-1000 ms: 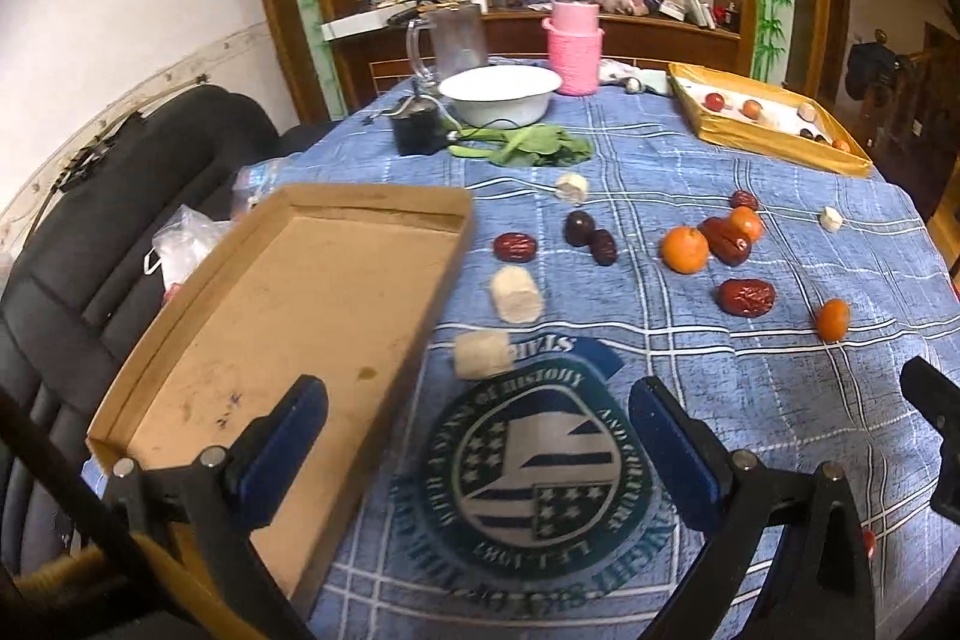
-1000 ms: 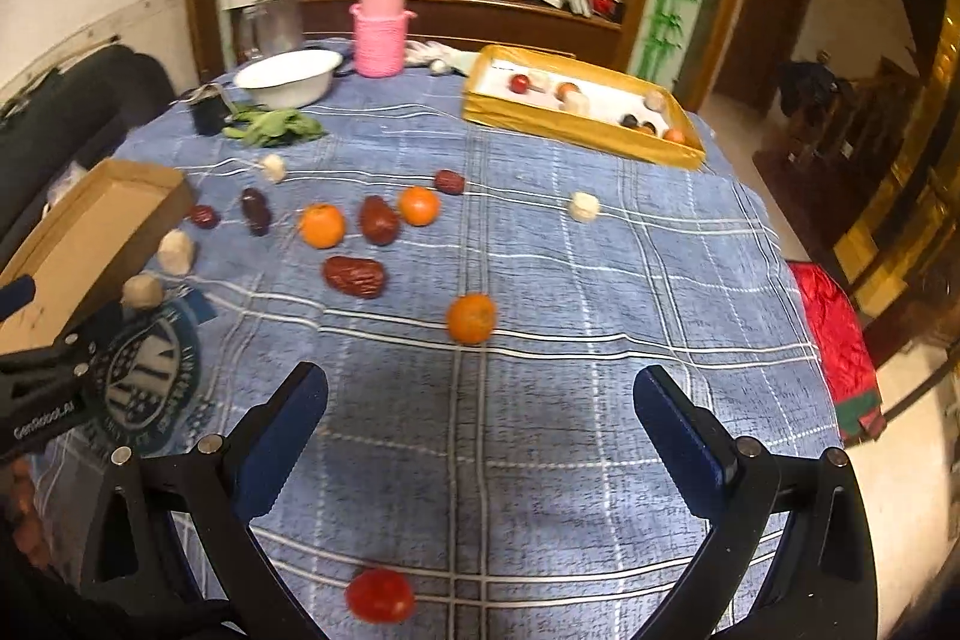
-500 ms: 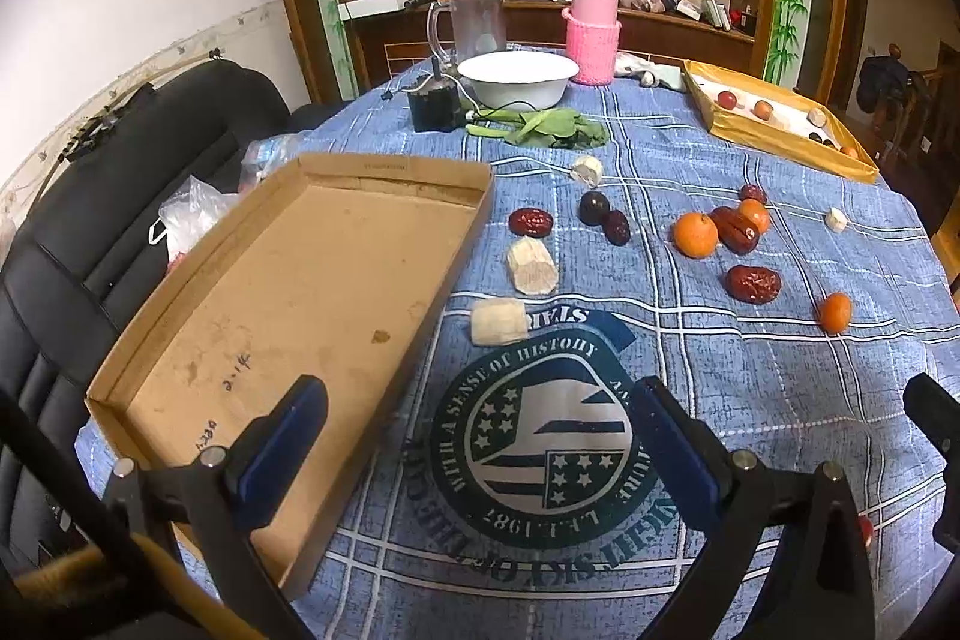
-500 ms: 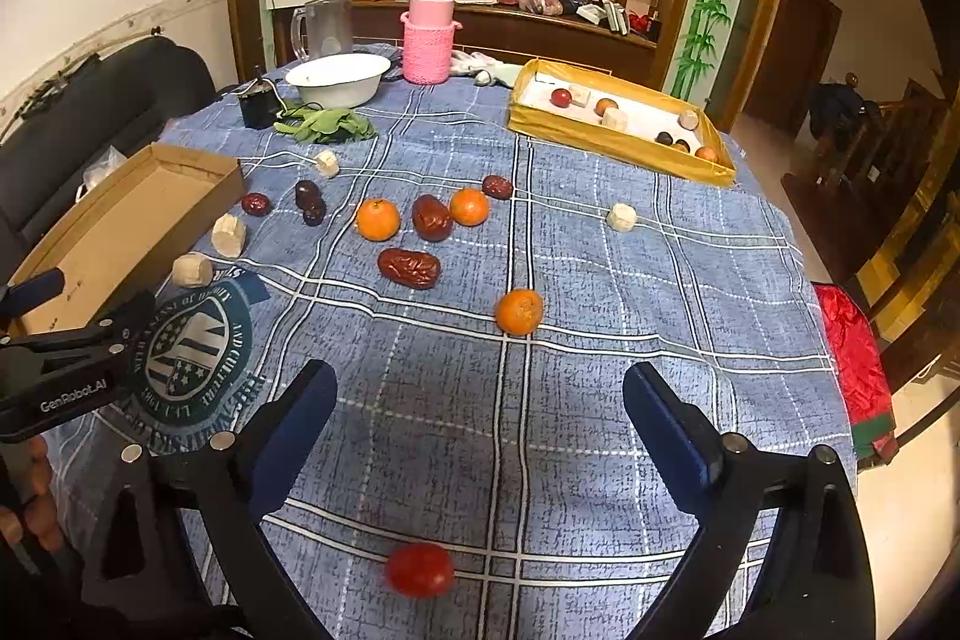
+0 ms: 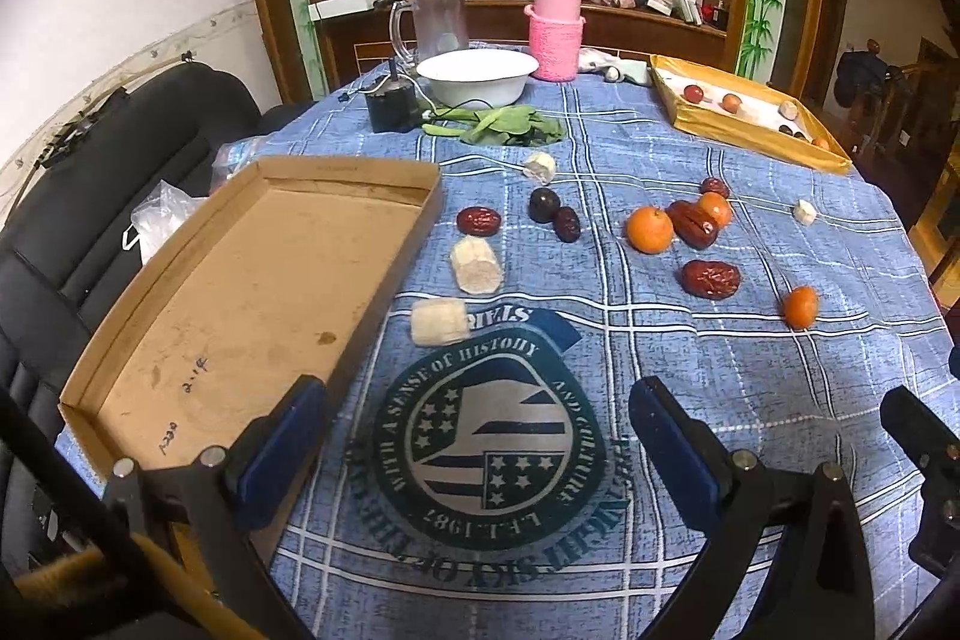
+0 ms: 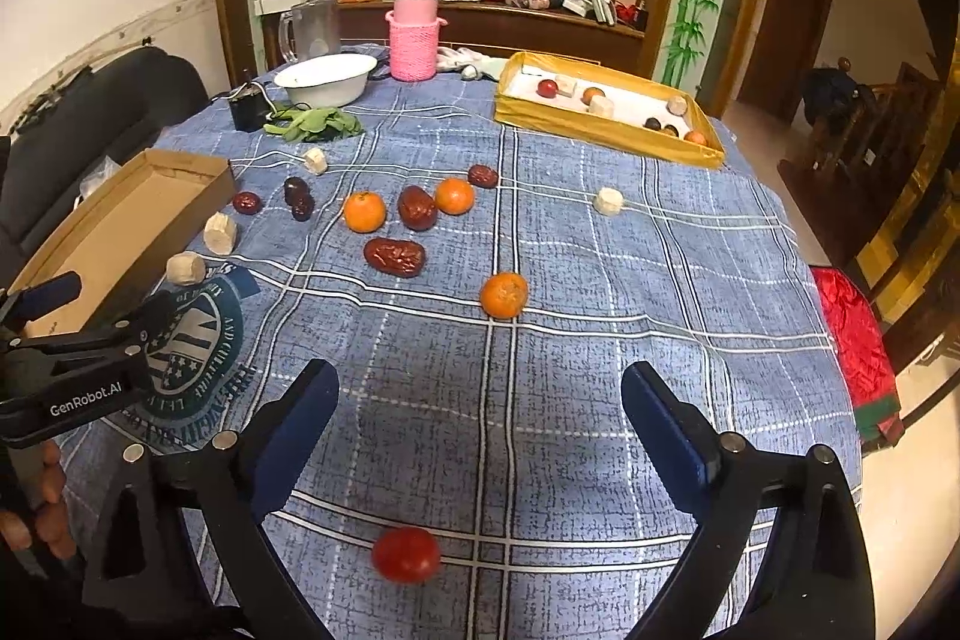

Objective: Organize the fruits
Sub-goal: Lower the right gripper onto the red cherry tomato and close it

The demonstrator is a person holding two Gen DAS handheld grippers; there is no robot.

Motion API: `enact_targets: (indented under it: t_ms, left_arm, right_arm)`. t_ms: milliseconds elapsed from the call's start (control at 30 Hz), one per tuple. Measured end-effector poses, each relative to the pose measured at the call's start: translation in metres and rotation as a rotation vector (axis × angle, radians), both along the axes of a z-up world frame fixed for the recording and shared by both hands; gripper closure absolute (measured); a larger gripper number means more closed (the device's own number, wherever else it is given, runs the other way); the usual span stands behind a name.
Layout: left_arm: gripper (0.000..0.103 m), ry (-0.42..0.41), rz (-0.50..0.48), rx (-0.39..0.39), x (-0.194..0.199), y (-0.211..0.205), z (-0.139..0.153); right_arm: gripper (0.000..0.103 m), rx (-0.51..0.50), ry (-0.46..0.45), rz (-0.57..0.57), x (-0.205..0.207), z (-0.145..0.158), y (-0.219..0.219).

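At the bottom of the right wrist view, the right gripper [image 6: 480,430] hung above the blue checked tablecloth [image 6: 600,280] with its jaws wide apart and nothing between them; they had just closed a little from their widest. A red tomato [image 6: 405,554] lay at the lower centre of that frame, nearer the camera than the blue pads. At the left edge the left gripper [image 6: 90,304] showed from the side, with fingers of a hand [image 6: 36,502] below it. In the left wrist view the left gripper [image 5: 480,436] also stood apart and empty, over the round printed emblem [image 5: 486,454] on the cloth.

Farther up, in the middle of the right view, lay a lone orange [image 6: 504,294], a red date [image 6: 394,256], then two more oranges [image 6: 364,211] flanking another date [image 6: 416,207]. Pale chunks [image 6: 186,268] lay beside the brown cardboard tray [image 6: 180,172] at the left. At the upper right stood a yellow tray [image 6: 600,130] holding several fruits. Beyond, in the upper left, were a white bowl [image 6: 327,79] and a pink knitted bottle sleeve [image 6: 412,46].
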State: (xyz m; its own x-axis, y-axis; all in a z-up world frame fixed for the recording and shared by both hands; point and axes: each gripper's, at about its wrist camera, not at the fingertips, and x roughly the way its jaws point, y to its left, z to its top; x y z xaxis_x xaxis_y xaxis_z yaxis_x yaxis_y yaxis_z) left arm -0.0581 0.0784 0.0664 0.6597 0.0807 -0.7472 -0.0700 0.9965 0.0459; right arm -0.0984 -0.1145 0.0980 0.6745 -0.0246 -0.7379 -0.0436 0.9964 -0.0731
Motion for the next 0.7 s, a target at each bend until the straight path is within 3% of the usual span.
enact_targets:
  t_ms: [233, 367, 567, 700]
  left_arm:
    - [0.001, 0.012, -0.006, -0.018, 0.005, -0.001, -0.002]
    - [0.001, 0.015, -0.014, -0.022, 0.007, -0.001, -0.003]
    - [0.001, 0.008, -0.017, 0.02, 0.003, 0.014, -0.006]
    - [0.001, 0.025, -0.04, 0.047, -0.005, 0.016, -0.011]
  right_arm:
    - [0.008, 0.007, 0.001, -0.002, -0.004, -0.001, -0.003]
    - [0.014, 0.021, 0.015, 0.005, -0.003, -0.004, -0.005]
    - [0.019, 0.012, 0.04, -0.003, -0.003, -0.012, -0.024]
    - [0.03, 0.04, 0.1, 0.018, -0.008, -0.022, -0.034]
